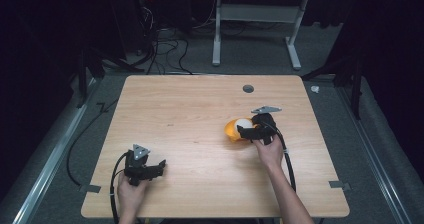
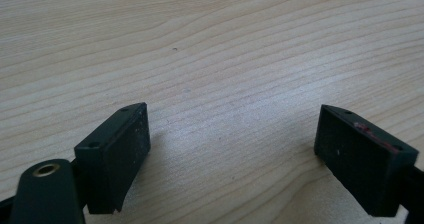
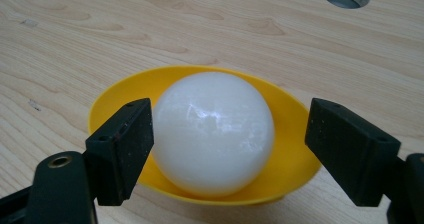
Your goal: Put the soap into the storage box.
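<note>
Right now the right tongs (image 3: 222, 154) stand spread around a white ball (image 3: 213, 133) that sits in a shallow yellow dish (image 3: 295, 134), right of the bench's (image 1: 190, 104) middle. One jaw seems to brush the ball; the other stands clear. Closing unevenly could roll the smooth ball out over the low rim, or tip the dish if a jaw catches its edge. A glossy, round surface may also squirt from flat pads. The left tongs (image 2: 230, 149) hover released over bare wood near the near-left corner.
</note>
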`<control>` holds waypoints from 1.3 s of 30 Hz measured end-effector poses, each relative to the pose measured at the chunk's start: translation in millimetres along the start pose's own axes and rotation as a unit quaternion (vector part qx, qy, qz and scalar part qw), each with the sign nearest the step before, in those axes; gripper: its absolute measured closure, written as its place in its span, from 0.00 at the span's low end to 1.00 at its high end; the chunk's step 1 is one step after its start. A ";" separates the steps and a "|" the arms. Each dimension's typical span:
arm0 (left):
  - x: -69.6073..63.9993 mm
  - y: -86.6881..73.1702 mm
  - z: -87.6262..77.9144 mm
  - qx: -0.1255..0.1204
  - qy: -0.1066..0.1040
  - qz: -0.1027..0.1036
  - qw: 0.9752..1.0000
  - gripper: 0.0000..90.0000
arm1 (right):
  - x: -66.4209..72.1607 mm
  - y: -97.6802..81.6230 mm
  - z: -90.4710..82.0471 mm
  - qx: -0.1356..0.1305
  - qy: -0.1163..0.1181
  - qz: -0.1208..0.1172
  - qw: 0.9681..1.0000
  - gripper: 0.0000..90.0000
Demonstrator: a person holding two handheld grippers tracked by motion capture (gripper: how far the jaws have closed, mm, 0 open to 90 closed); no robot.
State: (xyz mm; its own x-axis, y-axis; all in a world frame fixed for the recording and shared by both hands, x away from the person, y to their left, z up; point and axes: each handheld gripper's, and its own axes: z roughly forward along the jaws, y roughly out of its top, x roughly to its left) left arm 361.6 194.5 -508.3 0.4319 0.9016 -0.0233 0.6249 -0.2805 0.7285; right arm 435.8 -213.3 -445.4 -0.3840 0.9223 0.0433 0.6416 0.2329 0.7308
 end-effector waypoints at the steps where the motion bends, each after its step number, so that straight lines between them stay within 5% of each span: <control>1: 0.0 0.0 0.0 0.000 0.000 0.000 1.000 0.17 | -0.9 -0.7 -0.6 -0.001 0.000 0.001 1.000 0.23; 39: 0.0 0.0 0.0 0.000 0.000 0.000 1.000 0.17 | -20.6 -11.6 -31.9 -0.024 -0.020 0.015 0.999 0.26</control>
State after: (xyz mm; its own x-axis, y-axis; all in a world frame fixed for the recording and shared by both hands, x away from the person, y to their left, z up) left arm 361.5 194.5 -508.3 0.4320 0.9016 -0.0230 0.6249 -0.2809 0.7285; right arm 415.1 -244.9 -433.1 -0.3383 0.9402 0.0393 0.6189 0.1908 0.7620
